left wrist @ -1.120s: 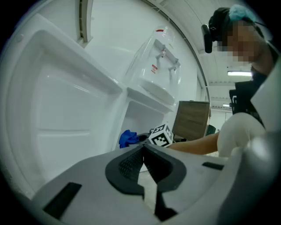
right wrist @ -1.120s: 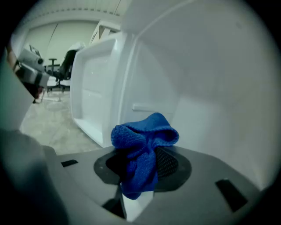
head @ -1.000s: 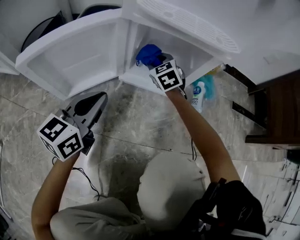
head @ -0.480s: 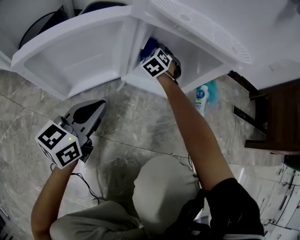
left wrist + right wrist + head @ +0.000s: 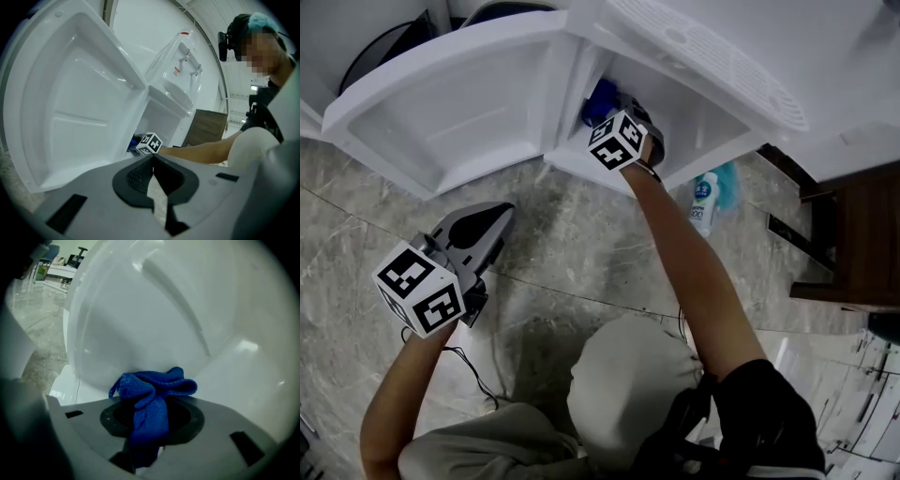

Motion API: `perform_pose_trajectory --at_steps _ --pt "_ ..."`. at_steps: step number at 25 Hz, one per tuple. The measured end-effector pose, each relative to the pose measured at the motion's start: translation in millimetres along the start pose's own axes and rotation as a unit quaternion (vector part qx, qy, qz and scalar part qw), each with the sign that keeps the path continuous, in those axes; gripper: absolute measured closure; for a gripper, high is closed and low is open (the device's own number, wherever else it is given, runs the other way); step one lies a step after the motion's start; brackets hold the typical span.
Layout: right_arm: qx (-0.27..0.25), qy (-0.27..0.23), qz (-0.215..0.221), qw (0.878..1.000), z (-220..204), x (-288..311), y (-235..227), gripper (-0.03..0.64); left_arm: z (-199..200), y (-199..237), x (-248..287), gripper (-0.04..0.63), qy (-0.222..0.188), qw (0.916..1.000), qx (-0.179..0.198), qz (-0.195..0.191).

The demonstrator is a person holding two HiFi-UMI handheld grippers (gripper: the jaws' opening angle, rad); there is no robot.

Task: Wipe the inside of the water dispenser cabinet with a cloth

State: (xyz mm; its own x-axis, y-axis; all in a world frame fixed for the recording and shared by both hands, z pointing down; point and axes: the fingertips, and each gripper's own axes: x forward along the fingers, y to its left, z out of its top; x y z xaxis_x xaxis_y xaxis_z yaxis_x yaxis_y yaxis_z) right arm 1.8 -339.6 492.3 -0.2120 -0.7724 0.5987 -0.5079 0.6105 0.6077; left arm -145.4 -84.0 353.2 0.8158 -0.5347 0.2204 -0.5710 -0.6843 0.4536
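Observation:
The white water dispenser cabinet (image 5: 698, 112) stands open, its door (image 5: 441, 103) swung out to the left. My right gripper (image 5: 614, 105) reaches into the cabinet's lower compartment, shut on a bunched blue cloth (image 5: 600, 98). In the right gripper view the cloth (image 5: 150, 399) bulges out between the jaws of that gripper (image 5: 150, 417), against the white inner wall (image 5: 187, 310). My left gripper (image 5: 486, 223) hovers over the floor in front of the door, shut and empty. In the left gripper view its closed tips (image 5: 152, 159) point toward the cabinet.
A white bottle with a blue label (image 5: 701, 199) and something teal (image 5: 729, 176) sit on the marble floor (image 5: 581, 253) right of the cabinet. Dark wooden furniture (image 5: 853, 234) stands at far right. The drip grille (image 5: 703, 52) tops the dispenser. A cable (image 5: 478, 366) trails below.
The right gripper has rolled and pushed the cloth a little deeper into the cabinet, then held nearly still. The left gripper has hardly moved.

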Motion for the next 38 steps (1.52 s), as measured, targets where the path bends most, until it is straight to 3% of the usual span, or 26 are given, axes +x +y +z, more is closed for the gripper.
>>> perform_pose_trajectory --at_steps 5,10,13,15,19,24,26,28,32,38 --pt "0.017 0.022 0.002 1.000 -2.9 20.8 -17.8 0.492 8.2 -2.7 2.6 0.587 -0.029 0.9982 -0.049 -0.019" --pt "0.059 0.014 0.002 0.998 -3.4 23.6 -26.6 0.492 6.6 -9.1 -2.0 0.587 -0.022 0.9989 -0.037 -0.019" --pt "0.143 -0.042 -0.024 0.989 4.7 5.4 -35.8 0.492 8.4 -9.7 -5.4 0.587 -0.029 0.9983 -0.047 -0.019" --pt "0.228 -0.120 -0.063 0.964 18.2 -16.2 -52.6 0.492 12.1 -9.7 -6.4 0.587 -0.039 0.9973 -0.058 -0.022" --pt "0.347 -0.239 -0.123 0.898 45.9 -61.7 -102.3 0.492 15.2 -10.0 -2.7 0.586 -0.045 0.9963 -0.069 -0.023" --pt "0.358 -0.373 -0.164 0.840 105.1 -127.8 -153.4 0.492 13.2 -9.2 -2.0 0.586 -0.042 0.9960 -0.076 -0.023" --pt "0.370 -0.396 -0.179 0.821 115.2 -143.5 -159.5 0.492 12.6 -9.2 -2.2 0.587 -0.042 0.9960 -0.075 -0.022" --pt "0.369 -0.405 -0.190 0.815 115.4 -149.2 -154.7 0.492 12.6 -11.2 -2.1 0.588 -0.042 0.9960 -0.075 -0.023" --pt "0.362 -0.410 -0.198 0.813 115.1 -147.7 -156.2 0.492 14.0 -12.1 -1.3 0.586 -0.041 0.9962 -0.073 -0.026" --pt "0.370 -0.383 -0.200 0.822 108.1 -120.2 -181.5 0.492 12.6 -14.4 -0.4 0.588 -0.038 0.9961 -0.075 -0.026"
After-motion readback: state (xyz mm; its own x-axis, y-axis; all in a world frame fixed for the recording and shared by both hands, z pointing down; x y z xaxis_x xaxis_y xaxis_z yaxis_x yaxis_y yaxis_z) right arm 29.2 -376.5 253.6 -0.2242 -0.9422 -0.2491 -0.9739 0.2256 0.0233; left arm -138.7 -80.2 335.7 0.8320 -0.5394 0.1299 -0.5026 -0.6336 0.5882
